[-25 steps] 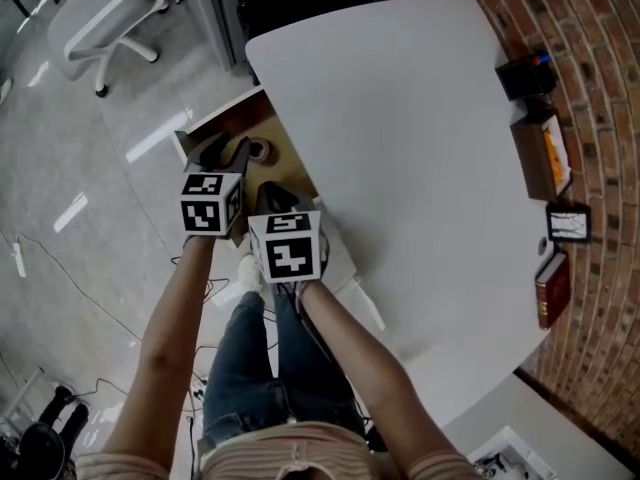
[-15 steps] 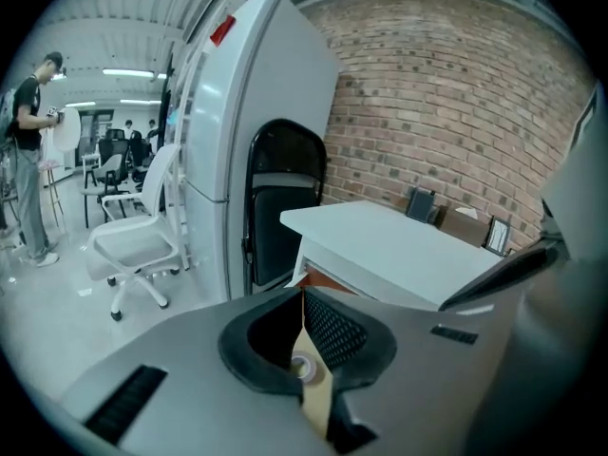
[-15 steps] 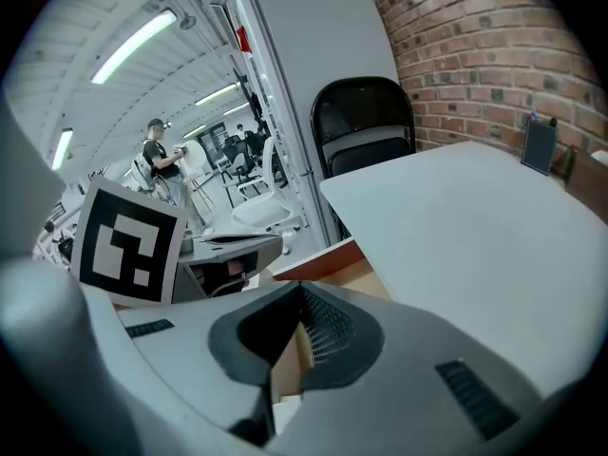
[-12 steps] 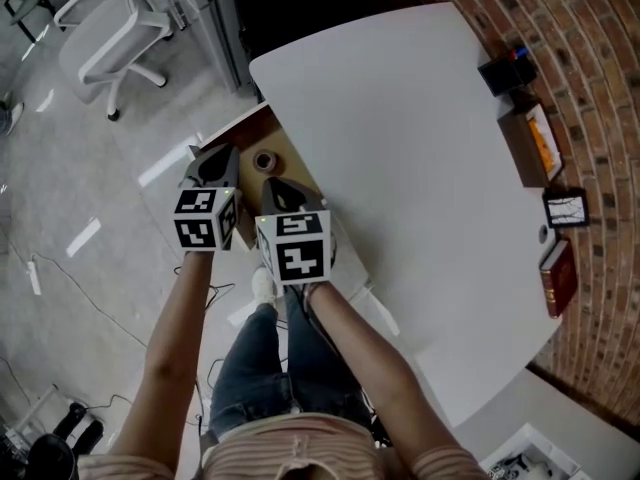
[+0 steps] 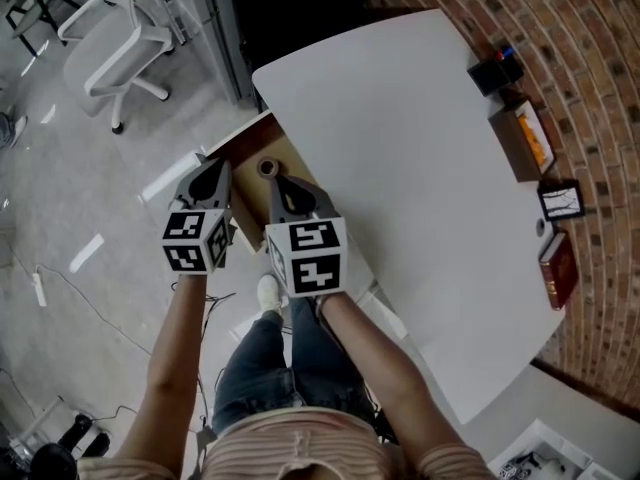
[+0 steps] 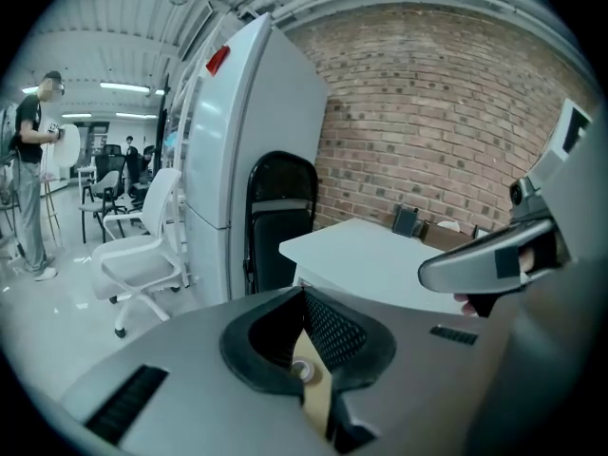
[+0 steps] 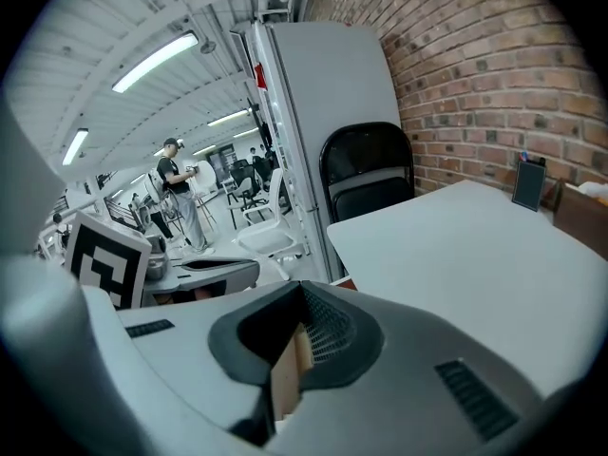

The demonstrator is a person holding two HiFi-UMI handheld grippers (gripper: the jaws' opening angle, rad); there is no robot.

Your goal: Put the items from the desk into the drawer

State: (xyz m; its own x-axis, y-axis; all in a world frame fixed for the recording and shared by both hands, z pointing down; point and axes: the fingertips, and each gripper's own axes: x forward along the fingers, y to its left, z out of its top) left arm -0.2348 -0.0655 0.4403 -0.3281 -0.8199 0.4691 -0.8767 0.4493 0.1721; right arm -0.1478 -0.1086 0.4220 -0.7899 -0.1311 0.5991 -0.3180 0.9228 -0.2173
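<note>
Both of my tools are empty and side by side at the near corner of the white worktop [image 5: 400, 148]. The left tool [image 5: 214, 171] has its jaws pressed together with nothing clamped. Through the thin slit between them in the left gripper view [image 6: 306, 297] I can just see the roll of tape [image 6: 302, 370] on pale wood. The right tool [image 5: 278, 181] is the same, jaws closed on nothing, only a sliver of wood showing through the slit in the right gripper view [image 7: 302, 294]. From the head view, the drawer [image 5: 243, 151] stands pulled out at the worktop's left side. The roll of tape [image 5: 267, 167] lies inside it on the wooden bottom, close to the worktop's edge. In that picture the right tool's tip is just beside the roll and the left tool's tip is over the drawer's outer side. The worktop surface itself is bare. Along the brick wall past its far edge I see a black holder [image 5: 492, 72], a brown box [image 5: 524, 140], a small frame [image 5: 560, 200] and a red book [image 5: 558, 268]. A white office chair [image 5: 112, 40] stands on the floor off to the left.
</note>
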